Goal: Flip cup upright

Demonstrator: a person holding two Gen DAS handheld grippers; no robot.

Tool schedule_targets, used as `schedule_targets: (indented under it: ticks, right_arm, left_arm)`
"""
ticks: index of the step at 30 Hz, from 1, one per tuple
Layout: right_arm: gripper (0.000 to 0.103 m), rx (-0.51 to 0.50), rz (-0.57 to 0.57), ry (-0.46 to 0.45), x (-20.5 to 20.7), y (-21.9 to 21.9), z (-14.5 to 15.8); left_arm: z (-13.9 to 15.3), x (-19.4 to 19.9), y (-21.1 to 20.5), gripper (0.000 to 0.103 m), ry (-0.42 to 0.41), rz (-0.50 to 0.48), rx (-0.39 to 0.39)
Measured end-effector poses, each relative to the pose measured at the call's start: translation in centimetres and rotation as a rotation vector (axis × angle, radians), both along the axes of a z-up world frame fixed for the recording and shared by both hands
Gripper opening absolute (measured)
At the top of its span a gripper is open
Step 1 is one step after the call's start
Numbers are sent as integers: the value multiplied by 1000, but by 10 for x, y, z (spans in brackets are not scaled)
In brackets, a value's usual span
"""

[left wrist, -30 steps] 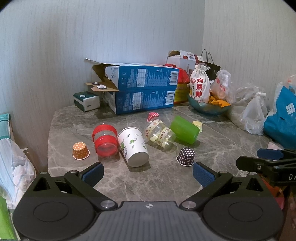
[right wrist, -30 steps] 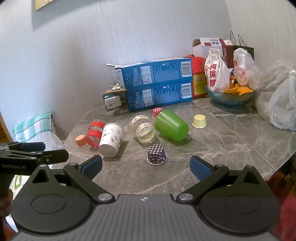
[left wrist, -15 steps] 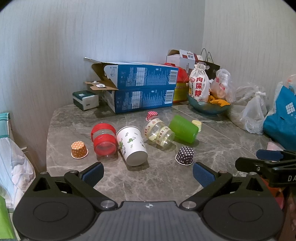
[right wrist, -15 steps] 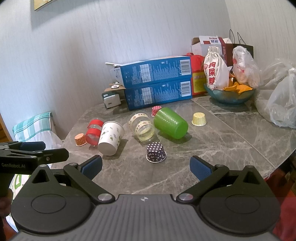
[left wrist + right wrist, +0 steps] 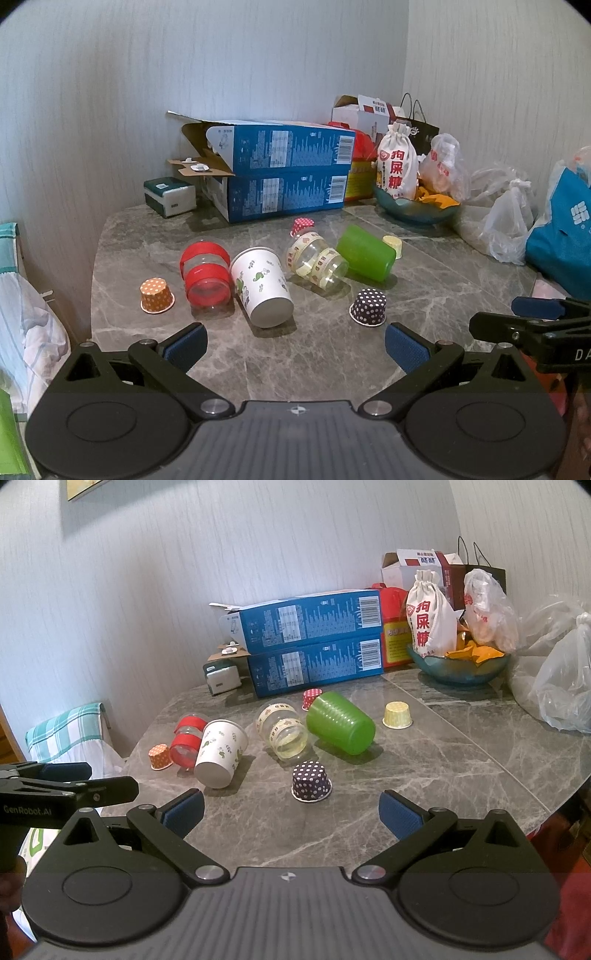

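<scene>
Between your spread left gripper (image 5: 293, 347) and right gripper (image 5: 290, 813) — both empty — the paper cup (image 5: 263, 286) lies sideways at 12 o'clock, base toward you, red jar (image 5: 205, 278) touching at 9, glass jar (image 5: 317, 262) at 2.

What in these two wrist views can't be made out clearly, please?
- Red dotted cup: mostly hidden behind the green cup, right view.
- Yellow cup: half hidden by the green cup, left view.
- Box print: too small to read.
- Right tool: cut off by the left view's edge.
</scene>
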State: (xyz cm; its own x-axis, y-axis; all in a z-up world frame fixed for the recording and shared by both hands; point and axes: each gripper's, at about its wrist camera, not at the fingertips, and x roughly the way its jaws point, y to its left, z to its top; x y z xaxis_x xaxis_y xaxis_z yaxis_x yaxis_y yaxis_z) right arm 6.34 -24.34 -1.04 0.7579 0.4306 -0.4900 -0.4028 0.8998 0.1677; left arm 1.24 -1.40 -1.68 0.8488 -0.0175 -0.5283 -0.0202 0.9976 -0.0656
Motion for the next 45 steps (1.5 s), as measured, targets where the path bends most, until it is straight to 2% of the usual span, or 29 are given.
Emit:
schedule_targets:
  ticks: [8,13,15,18,21,25,29,33,45]
  right_arm:
    - [102,5,1,6,0,-1,-1]
    - [102,14,4,19,3,-6,-4]
    - [102,21,5,24,5,-9,-5]
    - [102,34,5,33,7,-13,-7]
    - [102,43,4,42,9,-19,-9]
    - [102,64,5,48,10,-26,-10]
    - [102,80,5,52,12,-31,-12]
    - [102,82,3,60,14,-33,-13]
    - [102,80,8,76,15,-34,-16]
  left_arm:
    - [0,8,3,103,19,31,7]
    - [-9,25,9,103,98,58,35]
    - [-13,35,12,103,148,52,22]
    - [-8,47,22,103,160,67,-3]
    - [6,68,36,103,172,74,-22]
    - [14,118,59,97,234,112,20]
    - [1,162,82,89,341,141,3]
    - [-12,187,89,85,391,152,-15]
    - [-40,216,97,79,445,179,-11]
